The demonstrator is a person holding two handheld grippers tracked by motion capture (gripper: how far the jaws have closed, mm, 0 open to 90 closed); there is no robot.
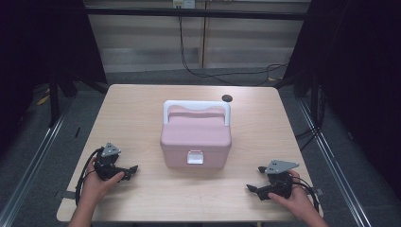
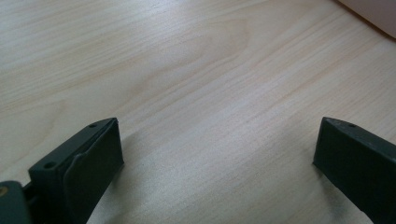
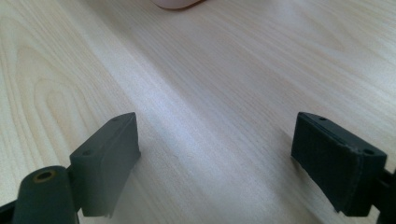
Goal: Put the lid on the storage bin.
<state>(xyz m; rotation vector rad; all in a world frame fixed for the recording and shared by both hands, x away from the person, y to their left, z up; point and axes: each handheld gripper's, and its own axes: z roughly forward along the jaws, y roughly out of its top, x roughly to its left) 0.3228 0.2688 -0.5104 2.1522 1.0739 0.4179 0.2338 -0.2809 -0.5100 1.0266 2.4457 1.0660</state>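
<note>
A bare wooden table (image 1: 142,109)
A small dark round spot (image 1: 227,98) was seen near its far edge; black cables (image 1: 222,74) were strewn behind.

Pink box (image 2: 373,14) cut off by both gripper views' top edges, forearms cropped below.

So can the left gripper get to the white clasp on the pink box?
Probably yes: the left gripper has open jaws, and bare table lies between it and the white clasp on the pink box.
</note>
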